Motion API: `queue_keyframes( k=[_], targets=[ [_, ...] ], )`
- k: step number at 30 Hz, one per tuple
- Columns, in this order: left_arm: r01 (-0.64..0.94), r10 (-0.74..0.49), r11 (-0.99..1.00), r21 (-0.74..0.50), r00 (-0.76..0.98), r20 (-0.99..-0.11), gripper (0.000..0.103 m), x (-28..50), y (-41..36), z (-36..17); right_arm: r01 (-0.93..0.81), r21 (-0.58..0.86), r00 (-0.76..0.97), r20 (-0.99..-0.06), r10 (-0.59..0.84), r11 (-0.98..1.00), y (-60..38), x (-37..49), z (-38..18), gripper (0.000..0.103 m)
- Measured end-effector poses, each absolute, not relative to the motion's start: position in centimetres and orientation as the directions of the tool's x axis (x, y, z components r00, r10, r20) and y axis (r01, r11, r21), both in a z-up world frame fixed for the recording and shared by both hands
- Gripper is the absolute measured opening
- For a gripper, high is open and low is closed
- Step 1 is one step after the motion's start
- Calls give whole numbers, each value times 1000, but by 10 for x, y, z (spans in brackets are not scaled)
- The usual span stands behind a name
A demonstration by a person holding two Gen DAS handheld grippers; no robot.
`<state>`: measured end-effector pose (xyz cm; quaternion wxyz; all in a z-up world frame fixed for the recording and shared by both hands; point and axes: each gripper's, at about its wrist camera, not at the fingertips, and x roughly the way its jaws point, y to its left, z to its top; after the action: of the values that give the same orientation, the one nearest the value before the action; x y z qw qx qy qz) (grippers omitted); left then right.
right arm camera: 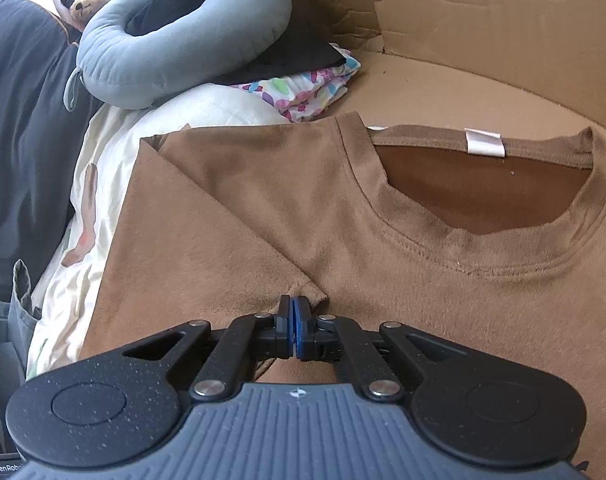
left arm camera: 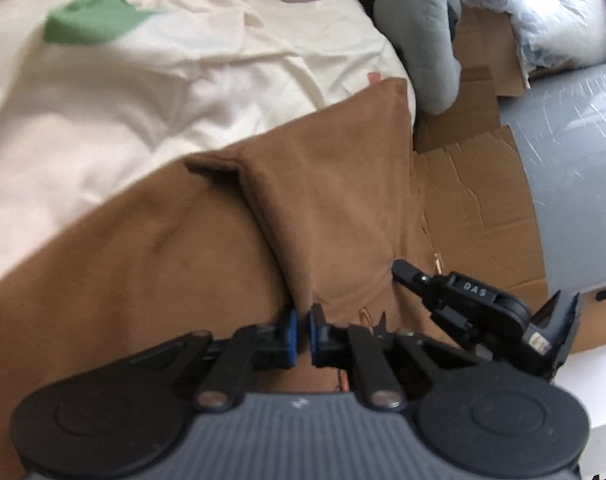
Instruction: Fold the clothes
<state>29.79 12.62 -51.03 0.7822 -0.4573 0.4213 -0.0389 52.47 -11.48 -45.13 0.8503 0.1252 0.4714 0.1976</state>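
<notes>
A brown T-shirt (right arm camera: 383, 260) lies flat on cardboard, neck opening and white label (right arm camera: 485, 142) at the far side, its left sleeve folded in over the chest. My right gripper (right arm camera: 294, 316) is shut on the edge of the folded sleeve. In the left wrist view the same shirt (left arm camera: 183, 248) shows as a folded brown mass. My left gripper (left arm camera: 303, 330) pinches a fold of the shirt with its blue pads nearly closed. The right gripper (left arm camera: 407, 272) also shows there, to the right, its tip on the shirt's edge.
A cream bedsheet (left arm camera: 143, 100) with a green patch lies beyond the shirt. A grey-blue curved pillow (right arm camera: 175, 40), a floral cloth (right arm camera: 311, 88) and a teddy bear (right arm camera: 89, 0) lie at the back left. Cardboard walls (right arm camera: 503, 20) rise behind. A grey plastic-wrapped roll (left arm camera: 575, 180) lies right.
</notes>
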Motion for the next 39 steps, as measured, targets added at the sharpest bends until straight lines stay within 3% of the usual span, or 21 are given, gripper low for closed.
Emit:
queue_keyframes(
  k=[6, 19, 31, 35, 39],
  targets=[
    [-353, -360, 655, -668, 631, -687, 26, 272, 147, -491, -191, 424, 487, -742, 460, 885, -121, 504, -442, 6],
    [-338, -276, 763, -551, 599, -751, 35, 202, 199, -448, -111, 478, 512, -724, 462, 871, -164, 407, -427, 6],
    [-256, -245, 853, -455, 573, -782, 39, 138, 217, -432, -135, 371, 542, -749, 382, 919, -226, 314, -375, 7],
    [-278, -208, 871, -406, 540, -816, 39, 118, 230, -434, -104, 341, 552, -761, 339, 934, -255, 275, -360, 27],
    [-285, -182, 885, -368, 515, -838, 39, 105, 238, -433, -37, 335, 554, -777, 298, 942, -288, 234, -356, 28]
  ],
)
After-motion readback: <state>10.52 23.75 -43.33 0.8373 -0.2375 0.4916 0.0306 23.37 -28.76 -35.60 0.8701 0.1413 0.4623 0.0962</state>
